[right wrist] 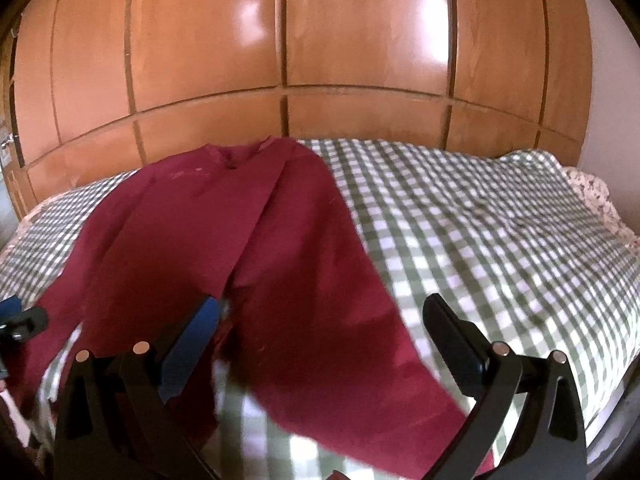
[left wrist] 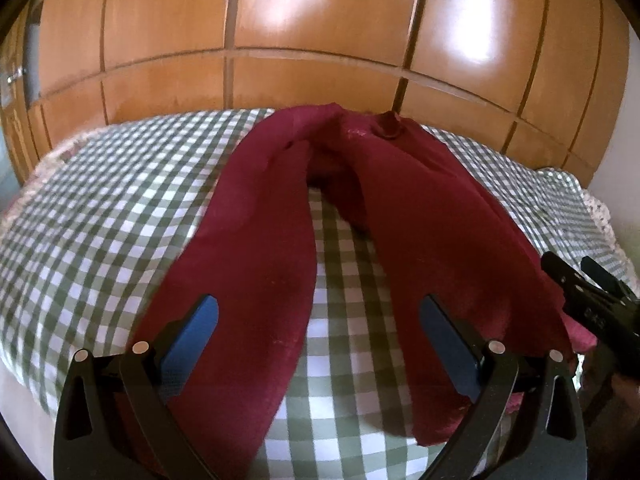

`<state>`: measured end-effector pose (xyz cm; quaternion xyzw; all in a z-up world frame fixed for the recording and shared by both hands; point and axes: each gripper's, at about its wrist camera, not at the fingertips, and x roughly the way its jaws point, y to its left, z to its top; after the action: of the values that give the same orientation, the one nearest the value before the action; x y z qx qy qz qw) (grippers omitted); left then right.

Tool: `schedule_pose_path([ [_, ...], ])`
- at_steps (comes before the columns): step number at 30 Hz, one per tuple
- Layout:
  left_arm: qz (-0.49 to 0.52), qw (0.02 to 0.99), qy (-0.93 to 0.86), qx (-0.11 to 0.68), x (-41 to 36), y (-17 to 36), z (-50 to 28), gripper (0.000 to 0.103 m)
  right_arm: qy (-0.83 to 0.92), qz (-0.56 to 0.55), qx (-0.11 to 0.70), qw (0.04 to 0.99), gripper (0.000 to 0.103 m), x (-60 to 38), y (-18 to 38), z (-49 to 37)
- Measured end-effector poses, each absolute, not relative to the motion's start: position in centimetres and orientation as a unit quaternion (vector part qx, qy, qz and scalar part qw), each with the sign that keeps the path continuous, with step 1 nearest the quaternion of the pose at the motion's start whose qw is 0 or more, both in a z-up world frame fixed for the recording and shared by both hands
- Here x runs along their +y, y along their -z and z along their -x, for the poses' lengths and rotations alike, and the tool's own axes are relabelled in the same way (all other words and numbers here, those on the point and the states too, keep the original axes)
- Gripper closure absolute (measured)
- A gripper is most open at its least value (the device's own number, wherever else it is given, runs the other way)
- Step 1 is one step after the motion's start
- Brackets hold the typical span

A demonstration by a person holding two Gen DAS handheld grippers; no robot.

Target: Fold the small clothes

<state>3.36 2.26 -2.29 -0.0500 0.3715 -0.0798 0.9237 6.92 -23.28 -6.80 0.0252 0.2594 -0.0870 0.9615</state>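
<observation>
Maroon trousers (left wrist: pixel 256 264) lie spread, unfolded, on checked bed (left wrist: pixel 100 216); left tongs (left wrist: pixel 318 320) and right tongs (right wrist: pixel 320 320) both apart, empty.

Checked bedspread (right wrist: pixel 500 240) right of the trousers (right wrist: pixel 248 240) lies bare and passable, a bare strip (left wrist: pixel 340 280) runs between their legs, and the wardrobe (right wrist: pixel 360 60) closes off the far side.

Matt maroon cloth trousers (left wrist: pixel 256 240), glossy wooden wardrobe (left wrist: pixel 320 32)
</observation>
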Motion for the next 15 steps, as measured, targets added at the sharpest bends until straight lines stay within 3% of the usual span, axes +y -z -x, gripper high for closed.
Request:
schedule_pose_path([
  [6,0.099,0.918,0.068,0.379,5.6,3.0,-4.2,0.004,0.125,-0.014,0.251,0.96,0.002,-25.4,7.1,-9.8],
  [15,0.072,0.9,-0.036,0.429,10.9,5.8,-5.6,0.005,0.129,-0.037,0.301,0.944,0.002,-27.7,9.0,-12.7],
])
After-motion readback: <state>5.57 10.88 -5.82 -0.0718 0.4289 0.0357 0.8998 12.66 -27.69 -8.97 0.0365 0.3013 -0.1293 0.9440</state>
